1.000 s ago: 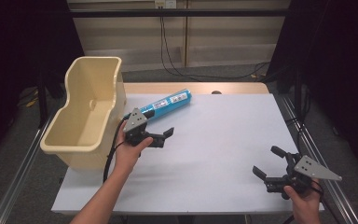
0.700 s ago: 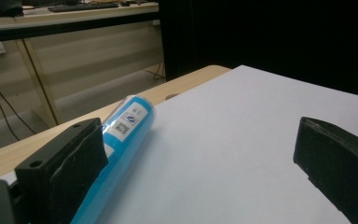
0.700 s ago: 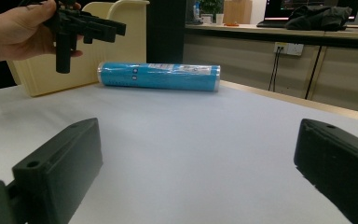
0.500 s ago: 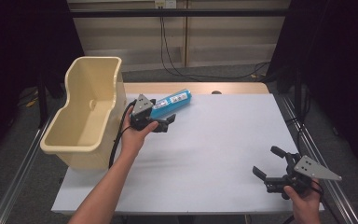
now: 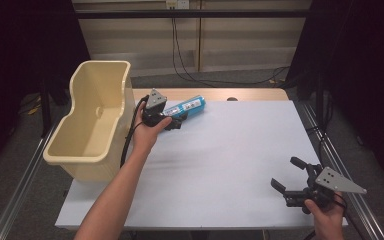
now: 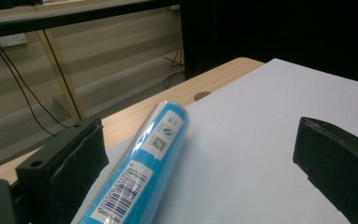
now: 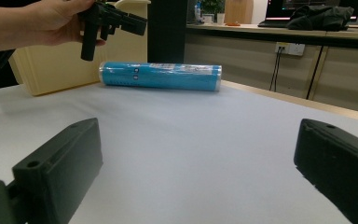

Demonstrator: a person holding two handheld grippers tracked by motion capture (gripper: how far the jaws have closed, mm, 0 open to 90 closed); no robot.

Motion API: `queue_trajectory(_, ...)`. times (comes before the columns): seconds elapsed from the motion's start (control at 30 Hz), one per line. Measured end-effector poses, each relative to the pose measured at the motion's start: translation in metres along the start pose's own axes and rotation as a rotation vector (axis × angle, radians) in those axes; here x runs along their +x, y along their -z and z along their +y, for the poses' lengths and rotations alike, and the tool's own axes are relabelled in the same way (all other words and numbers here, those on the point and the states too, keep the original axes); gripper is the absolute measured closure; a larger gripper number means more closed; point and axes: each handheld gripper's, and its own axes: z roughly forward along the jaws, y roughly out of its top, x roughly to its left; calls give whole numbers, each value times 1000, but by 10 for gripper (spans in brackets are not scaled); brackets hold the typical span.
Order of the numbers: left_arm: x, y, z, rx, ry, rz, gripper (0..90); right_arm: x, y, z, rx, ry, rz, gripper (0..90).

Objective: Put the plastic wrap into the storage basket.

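A blue plastic-wrapped tube point(image 5: 189, 105) lies on the white table top point(image 5: 220, 160) near its far edge, just right of a cream bin point(image 5: 100, 65). My left gripper point(image 5: 174, 122) hovers at the tube's near-left end. In the left gripper view its jaws stand wide apart, open point(image 6: 205, 154), and the tube point(image 6: 149, 163) lies between them close beside the left jaw. My right gripper point(image 5: 285, 172) rests open at the table's front right corner, far from the tube. From there I see the tube point(image 7: 161, 76) side-on, with the left gripper point(image 7: 121, 21) just above its left end.
The tall cream bin point(image 7: 51, 65) stands at the table's left edge, and nothing shows inside it. A strip of bare wood point(image 5: 250, 94) runs along the table's back edge. Cables point(image 5: 180, 60) hang behind the table. Dark curtains flank both sides.
My left gripper has moved away from me and up to the tube's near end. The tube and the right gripper have not moved.
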Motion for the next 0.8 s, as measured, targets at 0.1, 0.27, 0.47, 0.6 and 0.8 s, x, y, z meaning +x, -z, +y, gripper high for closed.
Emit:
queue_trajectory(0.1,3,-2,1,11,4,6,22,0,0,0,-3,2,-2,5)
queue_trajectory(0.27,9,-7,0,21,29,28,22,-2,1,0,-7,-4,-8,5)
queue_trajectory(0.47,14,-15,3,50,18,59,22,-2,2,1,-6,-2,-5,5)
queue_trajectory(0.6,21,-24,0,84,26,73,22,-2,1,1,-5,-1,-5,5)
queue_trajectory(0.8,28,-30,0,120,31,90,22,-3,2,0,-6,-3,-10,6)
